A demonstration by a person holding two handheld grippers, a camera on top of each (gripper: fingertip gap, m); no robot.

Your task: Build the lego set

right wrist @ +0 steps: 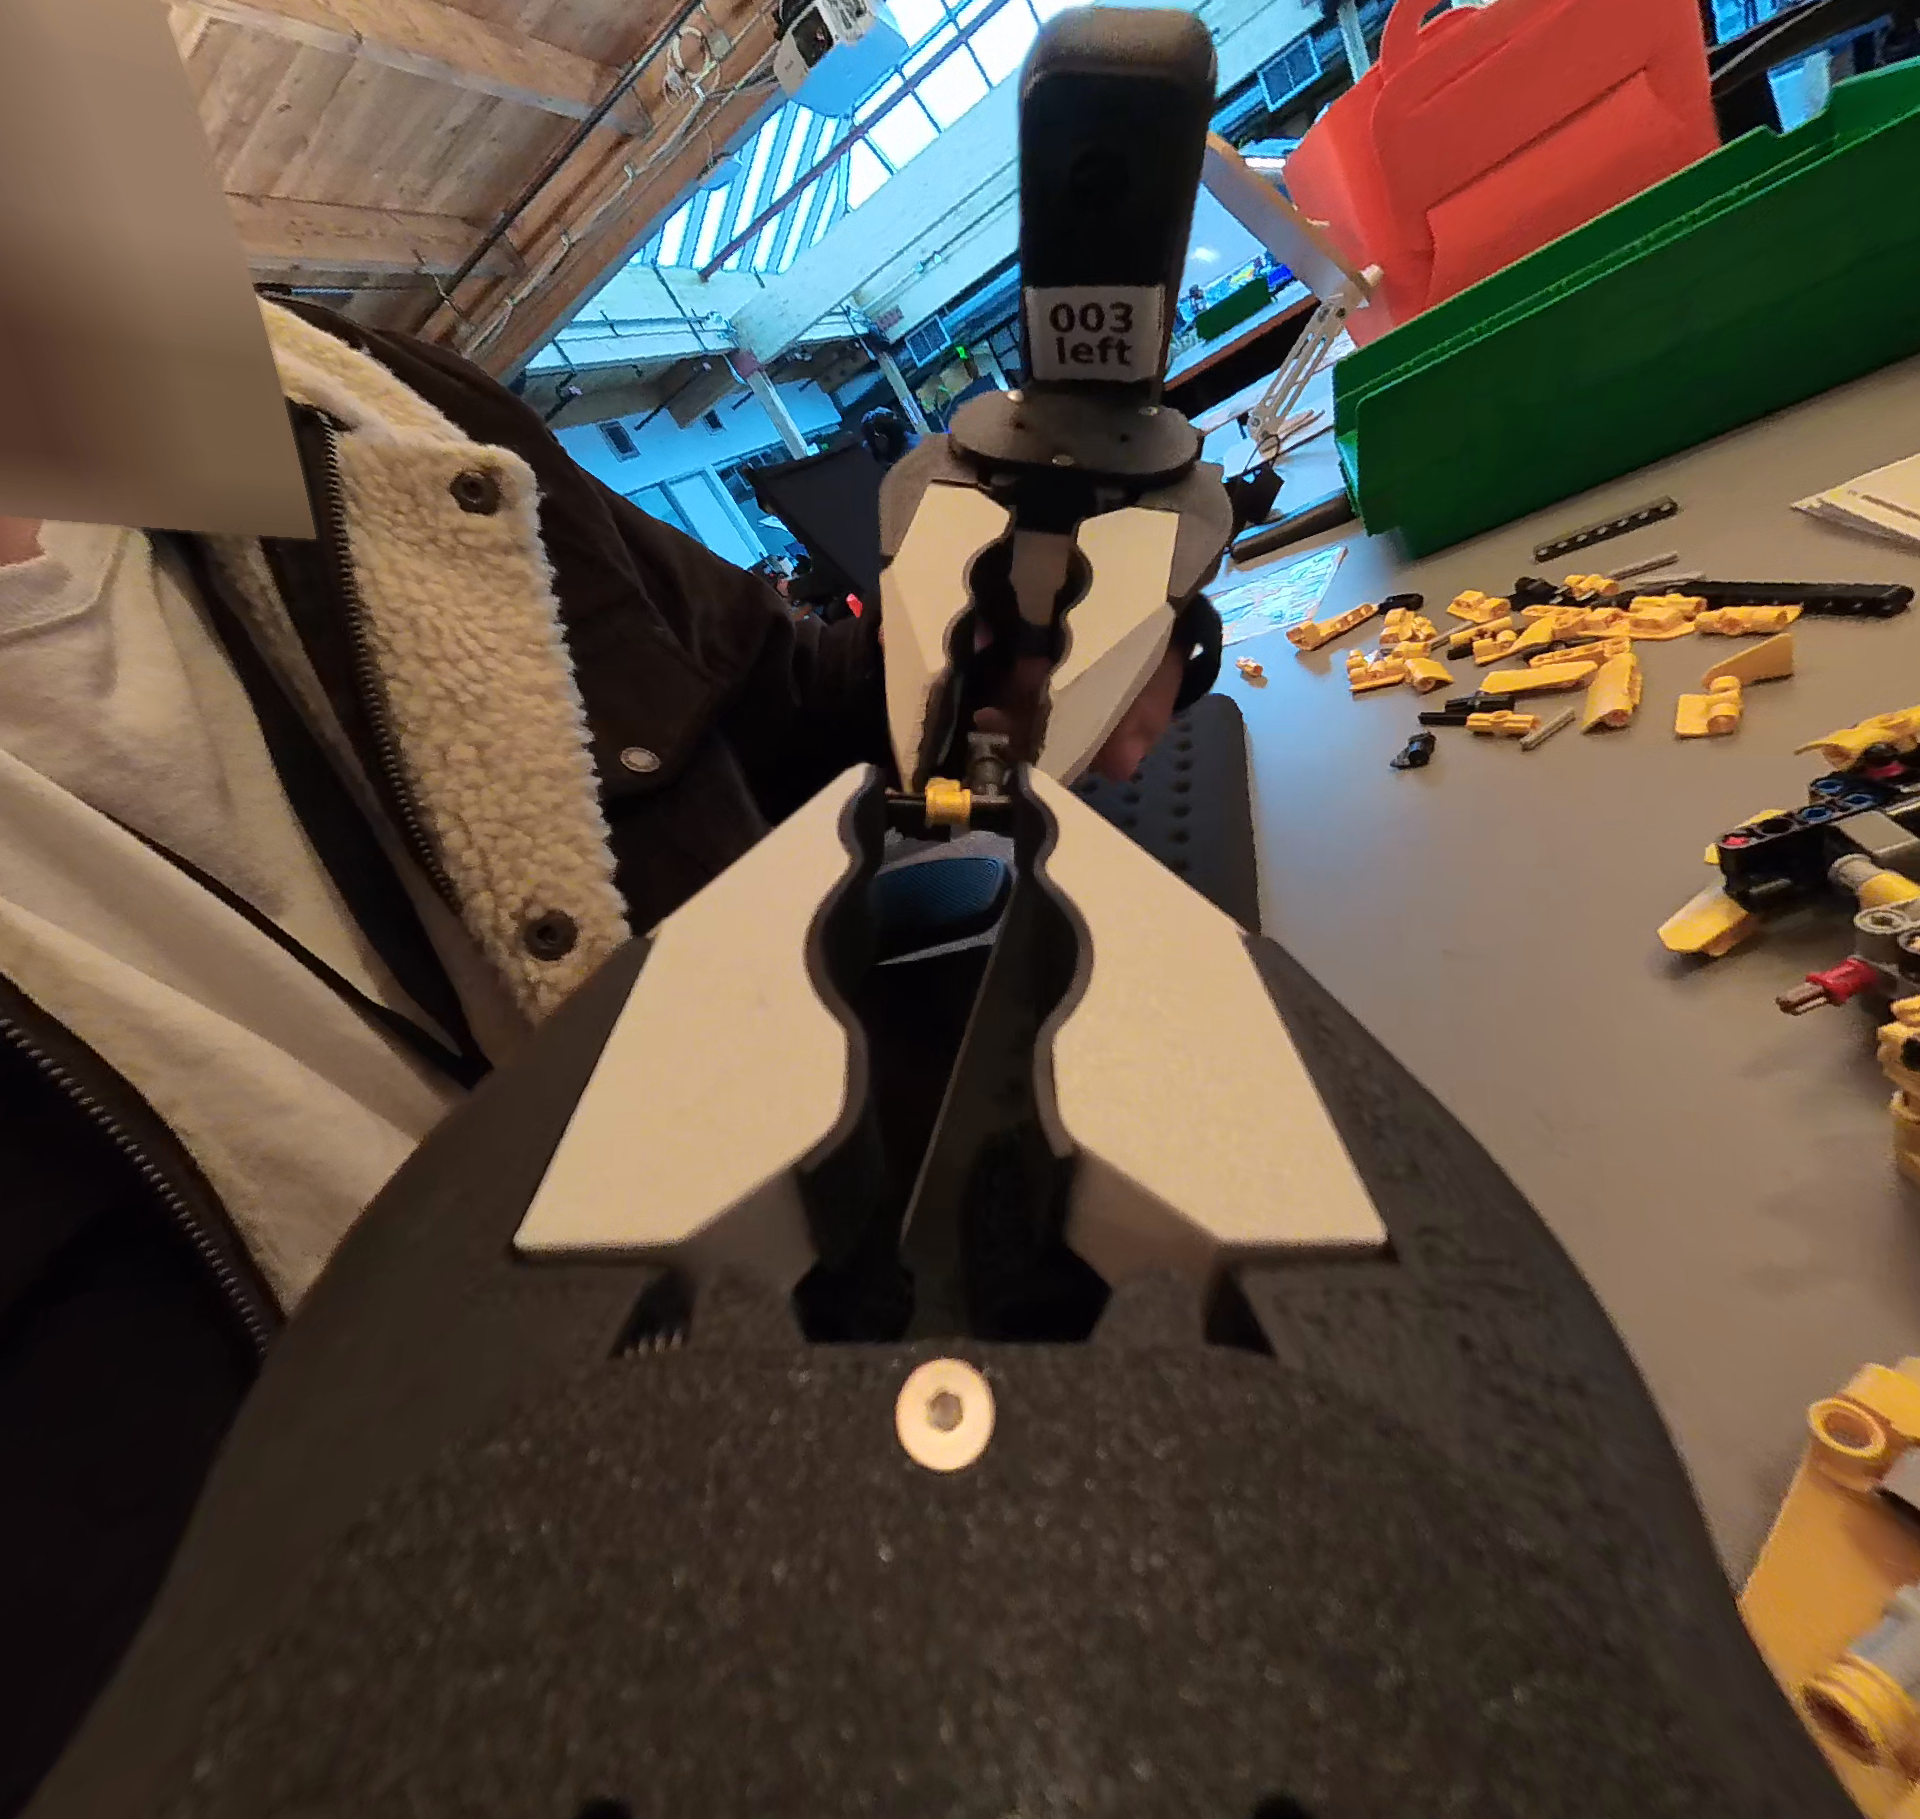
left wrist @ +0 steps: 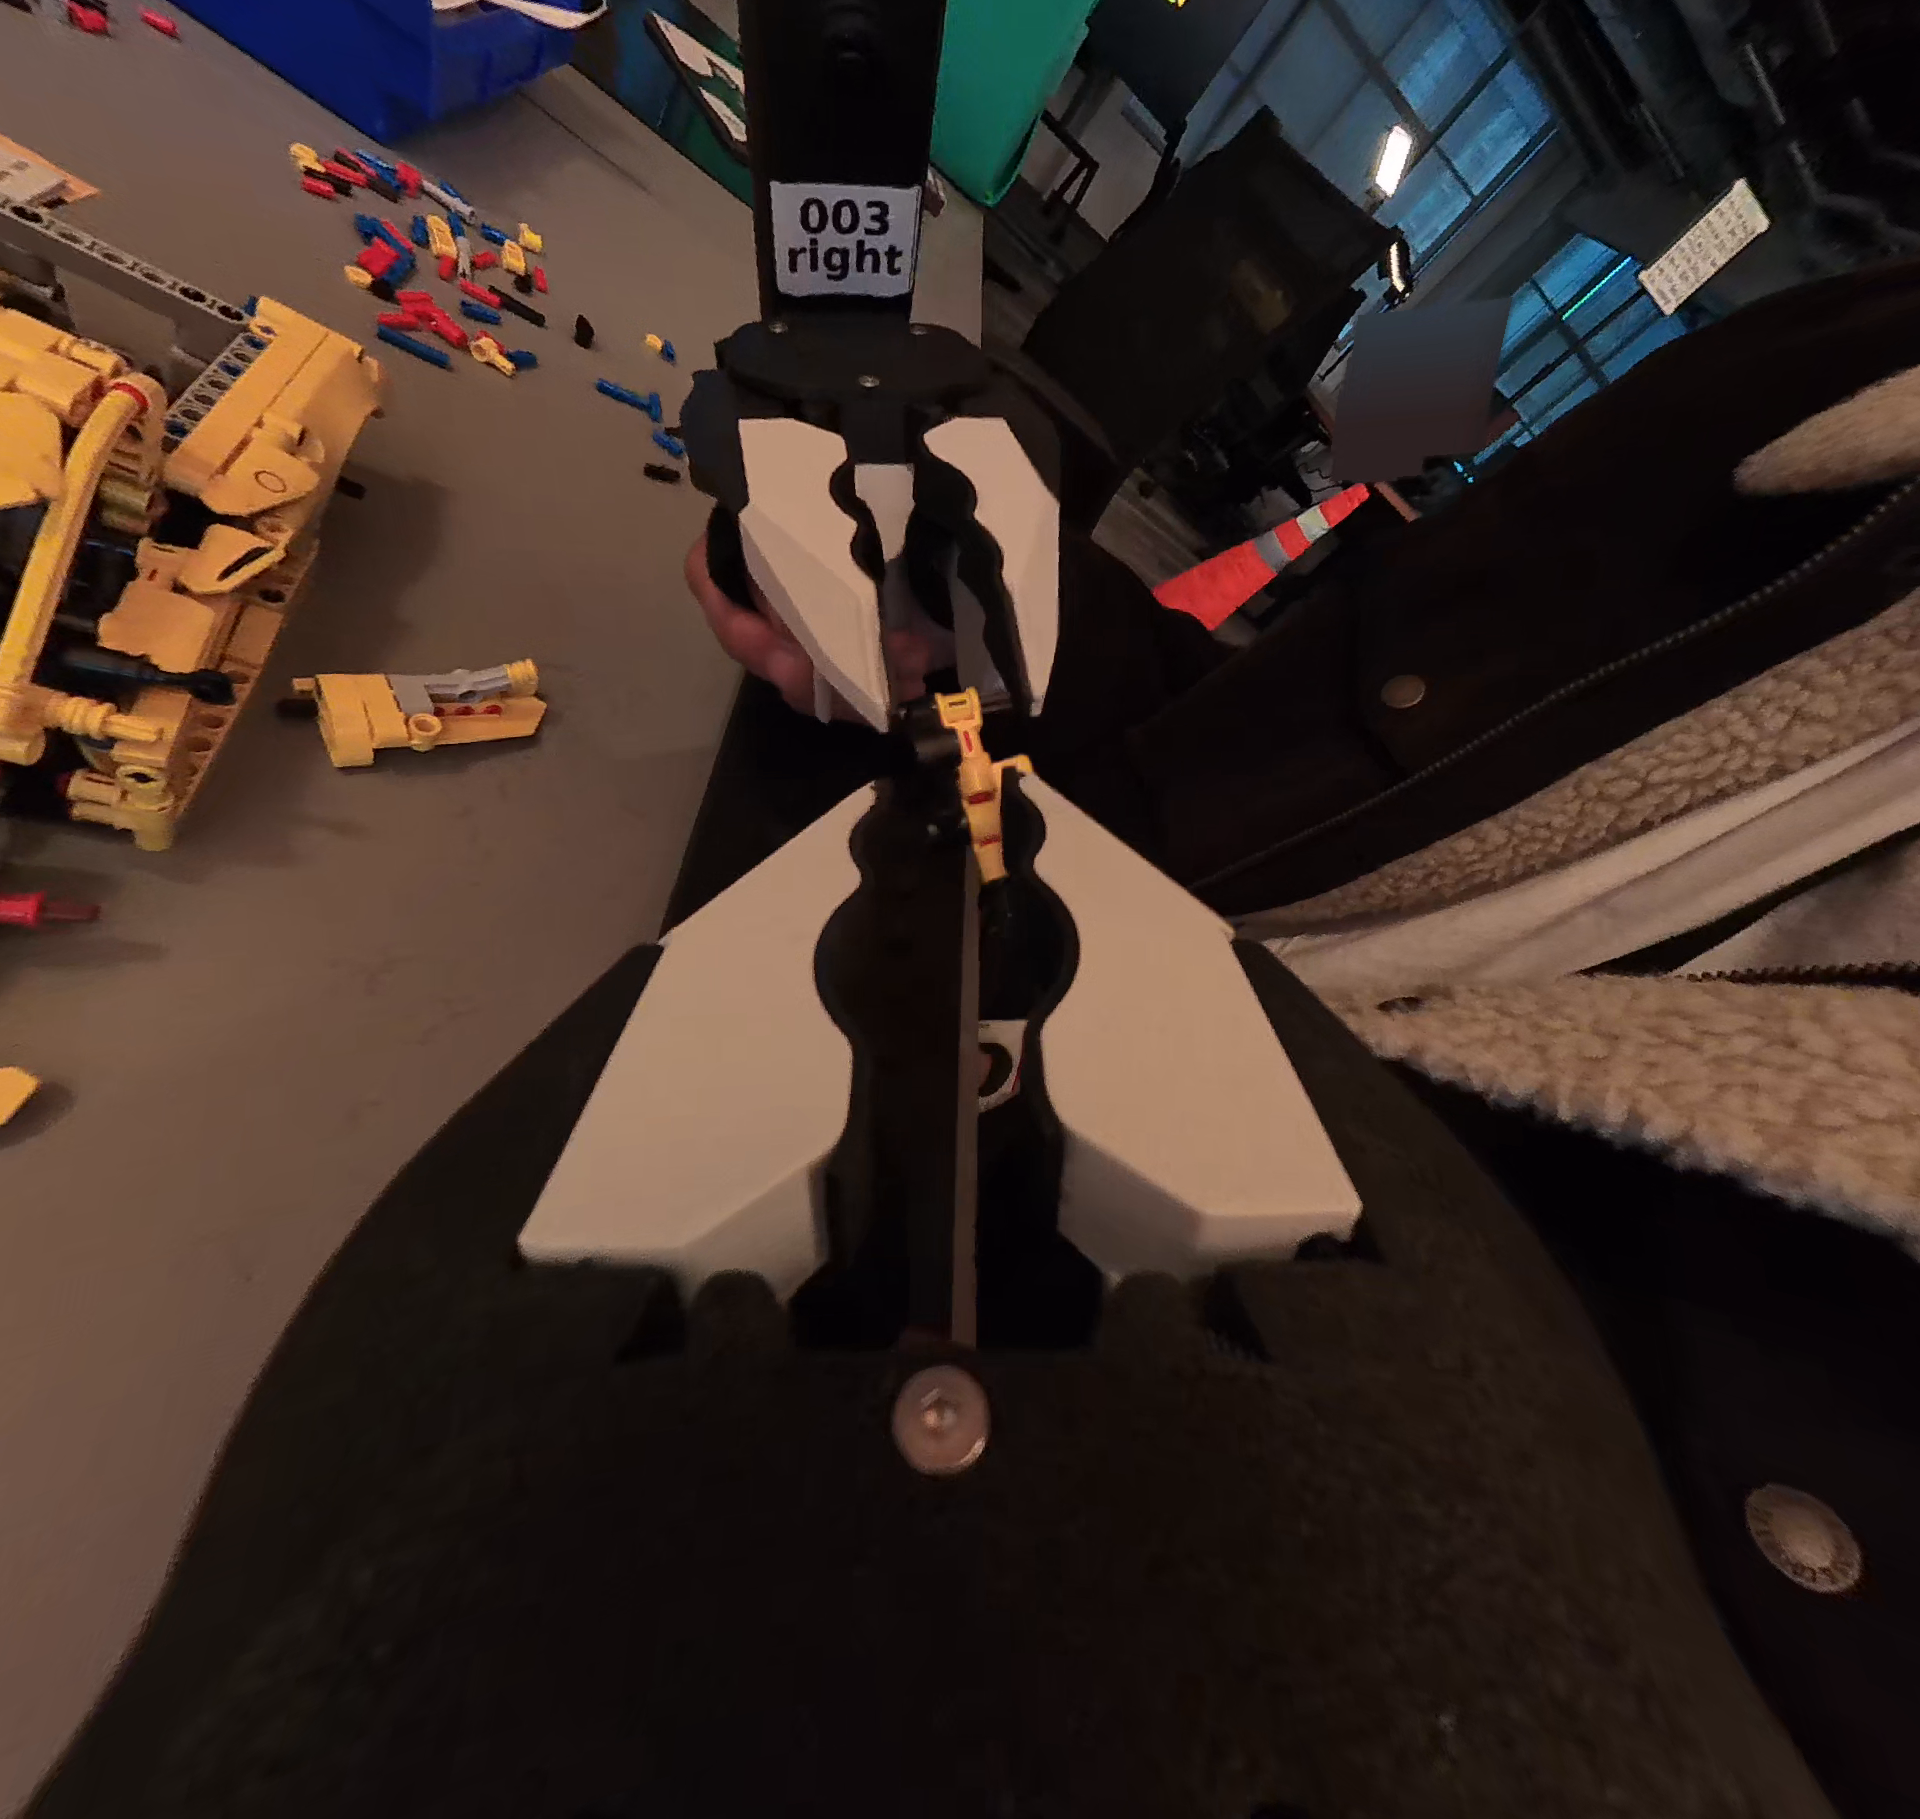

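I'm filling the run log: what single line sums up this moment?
left claw: shut on yellow connector piece | right claw: shut on same piece | held above table edge | model untouched

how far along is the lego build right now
Done: the large yellow vehicle model stands mostly built on the table. In hand: the left tool and right tool meet tip to tip, each shut on the small yellow-and-black subassembly. Left: loose pins, yellow panels and a side piece.
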